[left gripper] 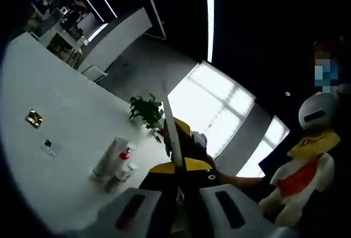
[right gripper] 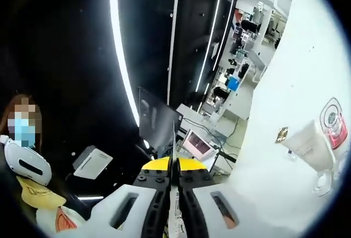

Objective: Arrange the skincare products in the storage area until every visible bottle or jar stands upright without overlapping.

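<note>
In the left gripper view a white tube (left gripper: 108,157) lies on the tilted white table (left gripper: 66,101), with a red-capped bottle (left gripper: 125,154) and a pale bottle (left gripper: 121,175) beside it. A small clear bottle with a dark cap (left gripper: 48,146) and a gold square (left gripper: 34,118) sit further left. My left gripper (left gripper: 176,166) is raised off the table with its yellow-tipped jaws together. In the right gripper view a white tube (right gripper: 308,143), a red-lidded jar (right gripper: 333,123), a clear piece (right gripper: 323,182) and the gold square (right gripper: 282,134) rest at the right. My right gripper (right gripper: 174,164) is shut, pointing away from them.
A potted plant (left gripper: 146,109) stands at the table's far edge. A plush toy (left gripper: 305,164) in a white helmet and yellow bib sits to the side, also visible as the plush toy (right gripper: 24,173). A person stands behind it. Desks and shelves fill the dark room (right gripper: 230,73) beyond.
</note>
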### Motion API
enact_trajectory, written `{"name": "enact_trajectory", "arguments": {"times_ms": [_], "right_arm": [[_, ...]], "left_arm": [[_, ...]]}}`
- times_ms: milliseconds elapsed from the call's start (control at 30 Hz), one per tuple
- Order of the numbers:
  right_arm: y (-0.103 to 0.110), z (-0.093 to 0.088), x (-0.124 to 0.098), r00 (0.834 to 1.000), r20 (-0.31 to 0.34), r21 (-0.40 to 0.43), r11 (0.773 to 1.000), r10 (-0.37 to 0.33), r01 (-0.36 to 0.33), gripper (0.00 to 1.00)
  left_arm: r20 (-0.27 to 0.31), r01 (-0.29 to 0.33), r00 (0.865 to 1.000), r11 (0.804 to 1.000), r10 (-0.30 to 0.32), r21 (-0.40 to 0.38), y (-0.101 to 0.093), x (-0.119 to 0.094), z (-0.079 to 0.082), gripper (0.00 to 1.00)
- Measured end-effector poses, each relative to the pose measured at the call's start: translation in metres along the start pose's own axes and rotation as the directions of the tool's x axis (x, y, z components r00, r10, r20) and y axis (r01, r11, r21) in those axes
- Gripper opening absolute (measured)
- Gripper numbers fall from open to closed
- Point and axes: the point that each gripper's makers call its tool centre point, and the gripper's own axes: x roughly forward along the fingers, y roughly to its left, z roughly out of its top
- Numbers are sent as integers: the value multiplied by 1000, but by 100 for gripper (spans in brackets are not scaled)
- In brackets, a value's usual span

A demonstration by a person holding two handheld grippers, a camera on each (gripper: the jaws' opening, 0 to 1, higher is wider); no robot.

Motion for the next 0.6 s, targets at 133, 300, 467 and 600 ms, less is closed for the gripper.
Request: {"name": "enact_trajectory", "arguments": {"times_ms": [133, 300, 467, 600], "right_arm": [[2, 0, -2, 999, 43, 17, 1000, 18, -19, 6], [-5, -26, -9, 1000, -18, -3, 1000, -21, 21, 17], [3, -54, -14, 997, -73, -23, 1000, 1, -3, 19], [6, -47, -19, 1000, -13, -26, 1000, 0, 0, 12]], "left_arm": [[29, -28, 999, 999, 28, 27, 0, 1, 5, 0], [85, -12, 996, 1000, 10, 17, -6, 2, 13, 0], [162, 26, 987, 999, -20, -40, -9, -4, 29, 0], [141, 17, 990, 999, -12, -32, -8, -7, 29, 0]]}}
